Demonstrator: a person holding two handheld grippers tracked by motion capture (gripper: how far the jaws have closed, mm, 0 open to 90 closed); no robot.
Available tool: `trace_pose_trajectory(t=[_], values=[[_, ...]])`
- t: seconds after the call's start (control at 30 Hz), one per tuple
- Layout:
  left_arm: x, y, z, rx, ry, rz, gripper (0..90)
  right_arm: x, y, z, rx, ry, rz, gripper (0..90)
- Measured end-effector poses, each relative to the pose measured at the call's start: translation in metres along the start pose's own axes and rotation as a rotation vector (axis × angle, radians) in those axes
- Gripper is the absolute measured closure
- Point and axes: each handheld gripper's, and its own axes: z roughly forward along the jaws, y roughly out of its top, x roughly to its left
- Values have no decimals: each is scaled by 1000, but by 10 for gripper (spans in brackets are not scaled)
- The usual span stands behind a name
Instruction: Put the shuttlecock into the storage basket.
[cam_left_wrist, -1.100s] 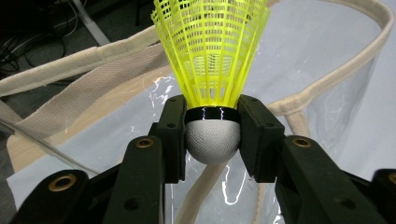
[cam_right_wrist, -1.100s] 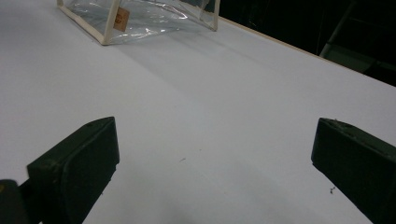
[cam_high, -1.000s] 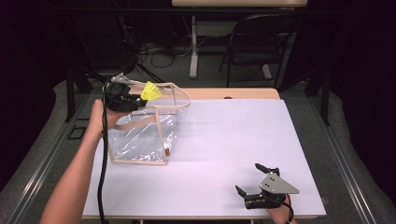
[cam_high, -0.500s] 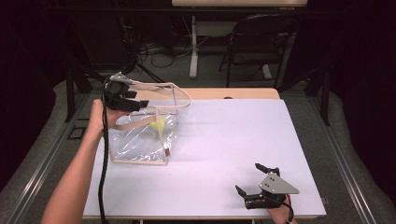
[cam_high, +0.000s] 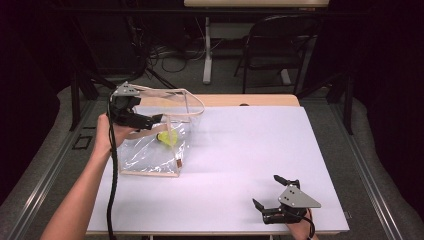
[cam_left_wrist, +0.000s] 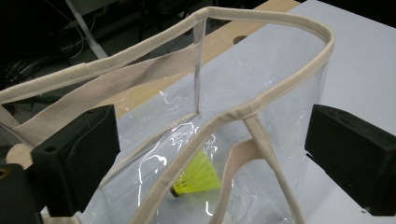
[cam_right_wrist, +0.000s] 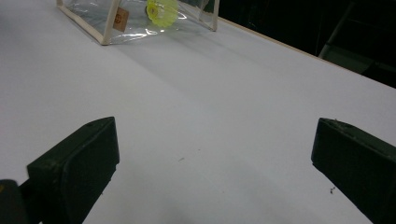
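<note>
**Shuttlecock dropped, left claw spreading over the bag mouth**

Jaws of the left gripper (cam_high: 150, 120) have just been opening and are now standing wide with nothing between them, hovering above the rim of the clear plastic tote bag with beige fabric trim (cam_high: 172, 172). The yellow-green feathered shuttlecock (cam_left_wrist: 198, 177) is lying inside the bag, on its floor. To finish well, the hand is probably best lifting straight up, keeping the pads off the beige carrying strap (cam_left_wrist: 116, 81) arching just beside them, since a snag could tip the bag. The right gripper (cam_high: 275, 192) is resting spread and empty on the white tabletop (cam_high: 240, 150), well apart. A black chair (cam_high: 280, 42) is standing beyond the table.
</note>
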Motion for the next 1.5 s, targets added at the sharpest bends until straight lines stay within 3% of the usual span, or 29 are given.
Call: trace_pose_trajectory(t=[0.33, 0.93, 1.5], values=[[-18, -13, -13, -23, 0, 14, 3, 1, 0, 0, 2, 4, 1, 4], [-44, -45, -37, -114, 5, 7, 2, 1, 1, 0, -1, 1, -2, 4], [-70, -79, -47, -172, 9, 2, 2, 2, 1, 0, -4, -1, -3, 4]])
